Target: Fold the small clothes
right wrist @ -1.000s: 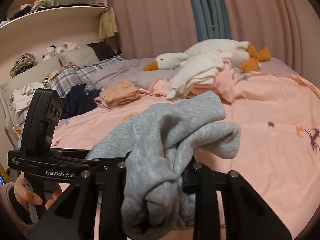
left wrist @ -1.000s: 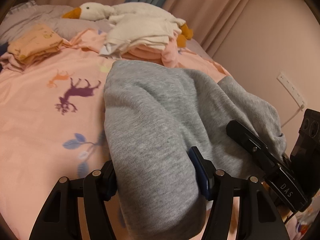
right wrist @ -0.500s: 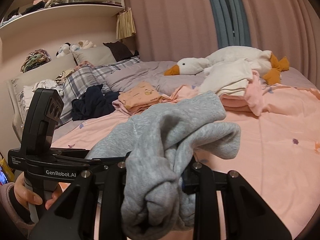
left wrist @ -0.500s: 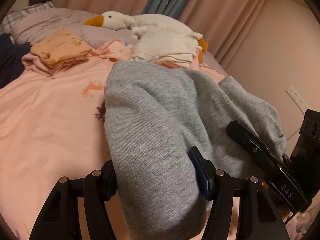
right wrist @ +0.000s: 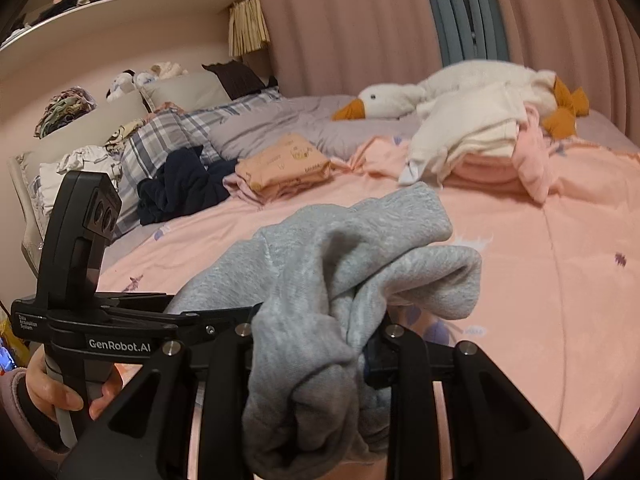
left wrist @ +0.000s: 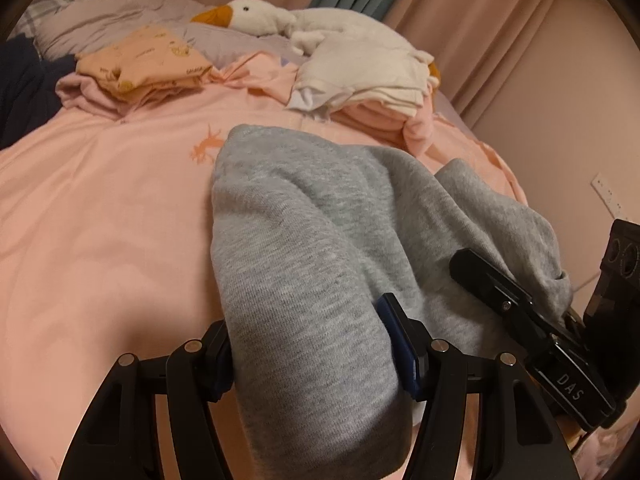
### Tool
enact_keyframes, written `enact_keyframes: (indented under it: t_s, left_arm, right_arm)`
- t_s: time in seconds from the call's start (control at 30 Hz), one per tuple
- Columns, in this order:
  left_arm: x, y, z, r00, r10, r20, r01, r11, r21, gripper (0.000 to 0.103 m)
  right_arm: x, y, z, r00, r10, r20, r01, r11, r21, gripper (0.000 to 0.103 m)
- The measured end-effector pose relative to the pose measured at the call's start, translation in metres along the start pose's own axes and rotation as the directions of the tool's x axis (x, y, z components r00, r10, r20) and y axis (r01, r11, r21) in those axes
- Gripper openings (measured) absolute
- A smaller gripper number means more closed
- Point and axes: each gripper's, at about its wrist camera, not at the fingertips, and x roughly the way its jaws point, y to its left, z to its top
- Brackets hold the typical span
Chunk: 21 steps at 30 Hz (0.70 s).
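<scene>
A grey garment (left wrist: 320, 240) hangs above the pink bed (left wrist: 100, 220), its long axis spanning both grippers, the left fingers (left wrist: 404, 344) and right fingers (right wrist: 240, 352) each clamped on one end.

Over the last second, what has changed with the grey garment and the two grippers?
Both grippers carried the grey garment across the pink duvet toward the folded orange stack and plush goose, which now sit closer and more central in both views. Nothing was released or newly taken. Unchanged: left gripper and right gripper stay clamped on the garment, bunched the same way.
</scene>
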Motion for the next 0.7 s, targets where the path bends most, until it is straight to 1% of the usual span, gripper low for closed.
enact_keyframes:
  t_s: [0.17,0.37,0.7]
  left_arm:
    - [0.004,-0.001,-0.003,1.000,0.013,-0.018,-0.013,1.000,0.004,0.063]
    - [0.009,0.003,-0.006,0.999,0.031,-0.043,-0.031,0.999,-0.009,0.063]
    - [0.009,0.009,-0.011,0.997,0.042,-0.060,-0.043,0.999,-0.014,0.063]
  right_arm:
    - [0.001,-0.004,-0.010,1.000,-0.004,-0.021,0.005,1.000,0.018,0.029]
    - [0.001,-0.015,-0.020,0.999,-0.001,-0.050,0.005,0.997,0.080,0.031]
    - [0.001,-0.036,-0.036,0.995,0.041,-0.092,-0.019,0.973,0.228,0.036]
